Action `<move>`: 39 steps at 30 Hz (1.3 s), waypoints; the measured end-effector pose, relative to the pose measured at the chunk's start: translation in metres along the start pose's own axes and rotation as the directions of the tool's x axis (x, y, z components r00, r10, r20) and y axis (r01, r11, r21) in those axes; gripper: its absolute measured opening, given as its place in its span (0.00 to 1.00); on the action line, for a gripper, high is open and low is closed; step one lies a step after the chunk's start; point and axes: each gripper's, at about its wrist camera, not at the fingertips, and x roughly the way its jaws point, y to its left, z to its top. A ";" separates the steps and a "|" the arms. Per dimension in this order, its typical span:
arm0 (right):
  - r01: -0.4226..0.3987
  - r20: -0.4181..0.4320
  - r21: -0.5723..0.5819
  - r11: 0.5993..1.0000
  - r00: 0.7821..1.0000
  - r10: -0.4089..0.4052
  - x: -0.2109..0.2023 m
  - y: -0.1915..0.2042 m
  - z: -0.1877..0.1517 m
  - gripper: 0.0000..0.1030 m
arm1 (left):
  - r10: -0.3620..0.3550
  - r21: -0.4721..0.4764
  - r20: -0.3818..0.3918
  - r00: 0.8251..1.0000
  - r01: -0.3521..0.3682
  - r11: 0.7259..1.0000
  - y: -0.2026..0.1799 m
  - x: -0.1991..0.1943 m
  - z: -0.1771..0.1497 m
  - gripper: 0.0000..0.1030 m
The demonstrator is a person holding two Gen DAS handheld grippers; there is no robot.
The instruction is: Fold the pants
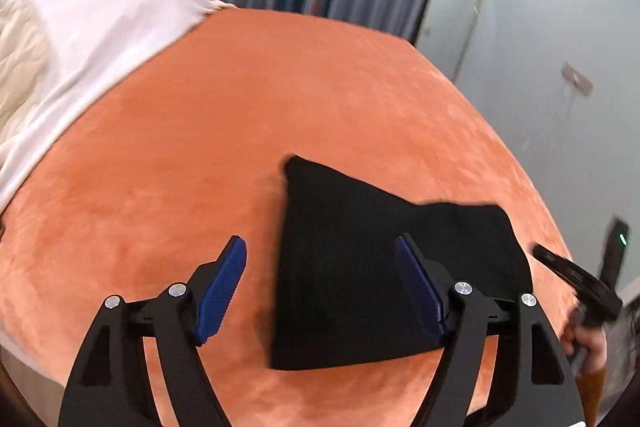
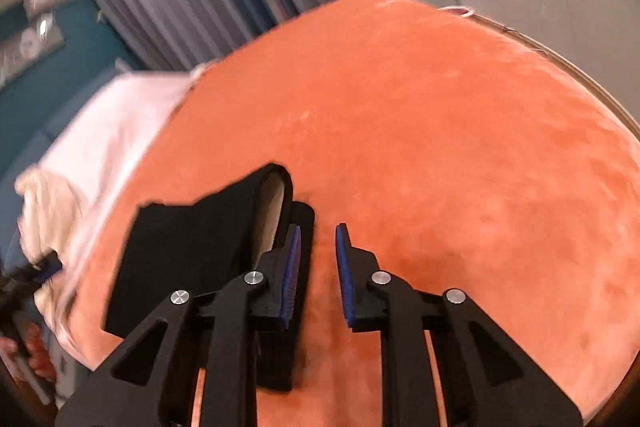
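Left wrist view. The left gripper [image 1: 320,283] hangs above the orange plush bed cover [image 1: 224,131] with its blue-padded fingers [image 1: 221,291] spread wide and nothing between them. The black folded pants [image 1: 360,267] lie flat on the cover as a compact, roughly square bundle — directly ahead of the right-hand finger and partly hidden behind it, so the bundle sits right of the gripper's centre line. Its longer edge appears to run toward the lower right, where the other gripper's body and the holding hand show at the frame edge. A white sheet [image 1: 104,39] covers the far left of the bed.

Right wrist view. The right gripper [image 2: 318,275] has its fingers parted by a narrow gap, empty, with only orange cover visible between the pads. The pants [image 2: 188,251] lie left of the fingers, the left finger overlapping their right edge, where a layer lifts open in a loop. Judged from both views, the right gripper is nearer to that loose edge — any flattening would start leftward from there.
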 end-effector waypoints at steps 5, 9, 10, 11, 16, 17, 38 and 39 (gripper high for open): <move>-0.116 -0.058 -0.103 0.988 0.992 0.110 0.022 0.032 -0.006 0.18 | 0.067 0.030 -0.101 0.993 -0.065 0.997 -0.017 0.039 -0.020 0.71; -0.109 -0.078 -0.070 0.992 0.992 0.103 0.031 0.014 -0.003 0.20 | 0.084 -0.001 -0.162 0.983 -0.086 0.996 -0.016 0.066 -0.039 0.71; -0.118 -0.094 -0.053 0.992 0.989 0.112 0.037 0.010 -0.003 0.20 | 0.103 0.000 -0.163 0.981 -0.105 0.994 -0.016 0.070 -0.041 0.71; -0.147 -0.123 -0.042 0.988 0.982 0.140 0.039 0.007 -0.004 0.20 | 0.119 0.009 -0.160 0.980 -0.119 0.993 -0.016 0.070 -0.043 0.71; -0.229 -0.169 -0.050 0.972 0.961 0.218 0.046 0.004 -0.012 0.20 | 0.196 0.087 -0.149 0.969 -0.185 0.979 -0.026 0.079 -0.048 0.74; -0.237 -0.173 -0.050 0.970 0.959 0.225 0.049 0.005 -0.011 0.20 | 0.211 0.100 -0.151 0.966 -0.198 0.975 -0.027 0.081 -0.050 0.74; -0.336 -0.015 -0.057 0.940 0.942 0.335 -0.043 0.051 0.007 0.12 | 0.123 0.042 -0.093 0.988 -0.119 0.992 -0.011 0.067 -0.065 0.80; -0.362 -0.057 -0.088 0.928 0.932 0.358 -0.033 0.076 0.006 0.13 | 0.109 0.027 -0.097 0.989 -0.107 0.994 -0.008 0.067 -0.067 0.80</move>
